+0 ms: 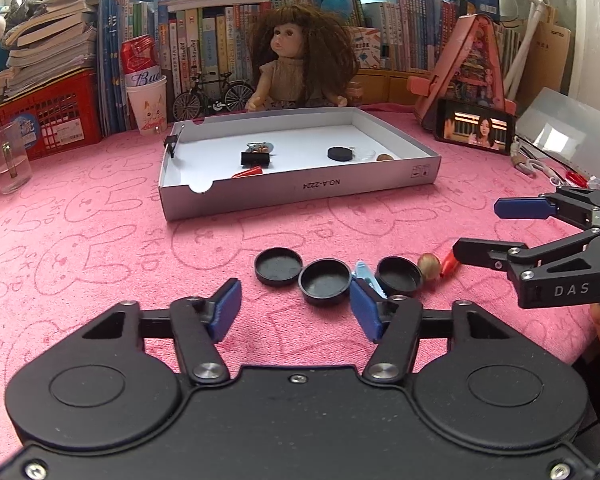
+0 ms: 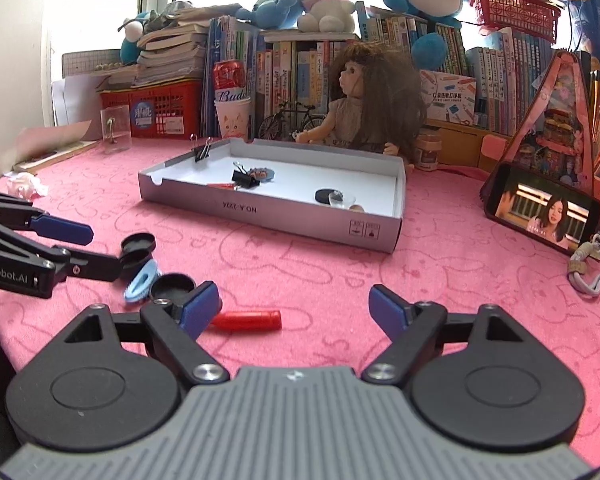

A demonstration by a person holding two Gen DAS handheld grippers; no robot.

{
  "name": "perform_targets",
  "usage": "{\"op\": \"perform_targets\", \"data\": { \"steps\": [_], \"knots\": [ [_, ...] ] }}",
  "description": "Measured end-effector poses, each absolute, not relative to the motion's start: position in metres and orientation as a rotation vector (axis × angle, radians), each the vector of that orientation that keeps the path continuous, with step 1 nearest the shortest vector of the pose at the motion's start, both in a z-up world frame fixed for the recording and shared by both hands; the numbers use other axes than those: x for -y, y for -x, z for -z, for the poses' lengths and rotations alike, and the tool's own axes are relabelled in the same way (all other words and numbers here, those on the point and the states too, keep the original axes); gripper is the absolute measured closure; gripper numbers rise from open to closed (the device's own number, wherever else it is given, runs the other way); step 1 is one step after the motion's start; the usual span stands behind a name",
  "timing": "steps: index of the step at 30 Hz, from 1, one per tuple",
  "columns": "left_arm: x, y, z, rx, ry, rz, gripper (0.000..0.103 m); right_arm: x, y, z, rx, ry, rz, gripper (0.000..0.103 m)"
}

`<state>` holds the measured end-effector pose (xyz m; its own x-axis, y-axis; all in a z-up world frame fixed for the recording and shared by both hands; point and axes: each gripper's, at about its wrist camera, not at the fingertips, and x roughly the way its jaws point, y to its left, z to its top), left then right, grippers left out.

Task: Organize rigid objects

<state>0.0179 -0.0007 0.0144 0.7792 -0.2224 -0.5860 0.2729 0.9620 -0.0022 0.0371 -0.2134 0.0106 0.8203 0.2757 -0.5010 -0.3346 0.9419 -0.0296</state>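
Left gripper [image 1: 296, 306] part open, empty, near three black caps [image 1: 325, 282] on table [image 1: 100, 248]. Right gripper [image 2: 292, 306] wide open, empty, red tube [image 2: 252, 320] just beyond. Box [image 1: 300, 190] far.

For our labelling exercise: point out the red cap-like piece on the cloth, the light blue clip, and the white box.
red piece [image 2: 247, 320], right wrist view, middle of its body.
light blue clip [image 2: 141, 282], right wrist view, its upper face.
white box [image 1: 300, 191], left wrist view, near outer wall.
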Motion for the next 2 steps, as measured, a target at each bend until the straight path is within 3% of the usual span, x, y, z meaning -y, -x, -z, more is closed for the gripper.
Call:
{"op": "perform_targets", "data": {
  "steps": [2],
  "knots": [
    [0.0040, -0.0181, -0.0131, -0.627, -0.087, 0.276, 0.056, 0.2125, -0.0359, -0.0071, -0.523, 0.125, -0.321, 0.014]
  ]
}}
